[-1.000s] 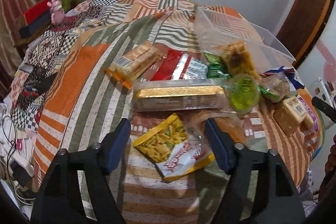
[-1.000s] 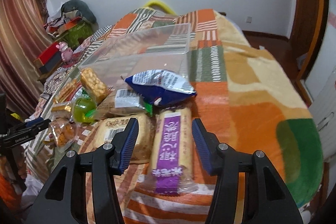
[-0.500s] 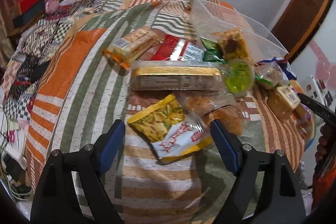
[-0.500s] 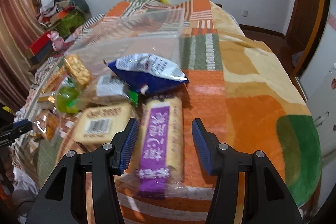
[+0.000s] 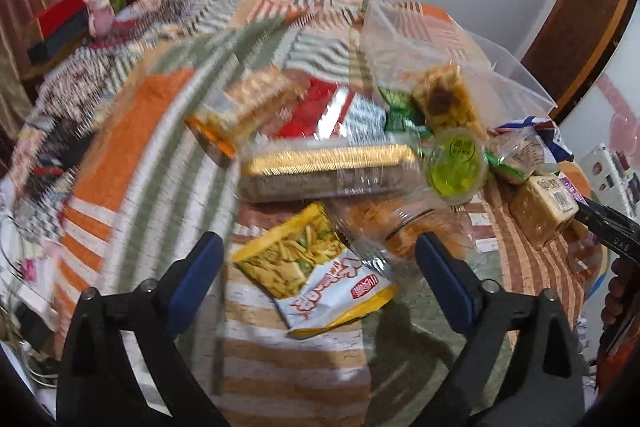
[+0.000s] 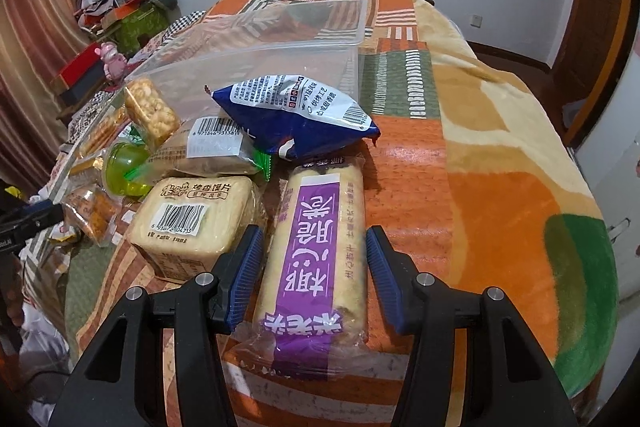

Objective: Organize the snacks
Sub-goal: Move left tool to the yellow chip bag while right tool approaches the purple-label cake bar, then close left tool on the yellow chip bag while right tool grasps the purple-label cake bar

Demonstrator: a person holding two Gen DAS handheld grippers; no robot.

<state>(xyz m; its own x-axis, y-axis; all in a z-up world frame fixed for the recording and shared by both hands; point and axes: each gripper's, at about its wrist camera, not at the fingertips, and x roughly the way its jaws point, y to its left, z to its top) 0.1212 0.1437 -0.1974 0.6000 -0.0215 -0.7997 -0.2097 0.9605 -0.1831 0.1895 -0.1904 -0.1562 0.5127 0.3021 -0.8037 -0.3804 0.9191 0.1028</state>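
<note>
Several snack packs lie on a patterned blanket (image 6: 500, 167). My left gripper (image 5: 318, 267) is open, its fingers on either side of a yellow and white chip bag (image 5: 312, 273). Behind the bag lie a long gold-lidded biscuit tray (image 5: 328, 173), a green jelly cup (image 5: 456, 169) and a clear packet of orange snacks (image 5: 396, 227). My right gripper (image 6: 314, 267) is open, its fingers on either side of a purple-labelled roll pack (image 6: 316, 247). A tan bread pack (image 6: 196, 219) lies left of it, a blue bag (image 6: 296, 115) beyond. A clear plastic bin (image 6: 280, 39) stands behind the pile.
The bed's front edge runs just below both grippers. A red box and a pink toy (image 6: 110, 61) sit on a side table at the far left. The right gripper's finger (image 5: 608, 227) shows at the right edge of the left wrist view. A wooden door (image 6: 596, 7) stands at the right.
My left gripper has drawn closer over the chip bag and the view is blurred by motion. My right gripper has moved forward so the purple roll pack lies deeper between its fingers.
</note>
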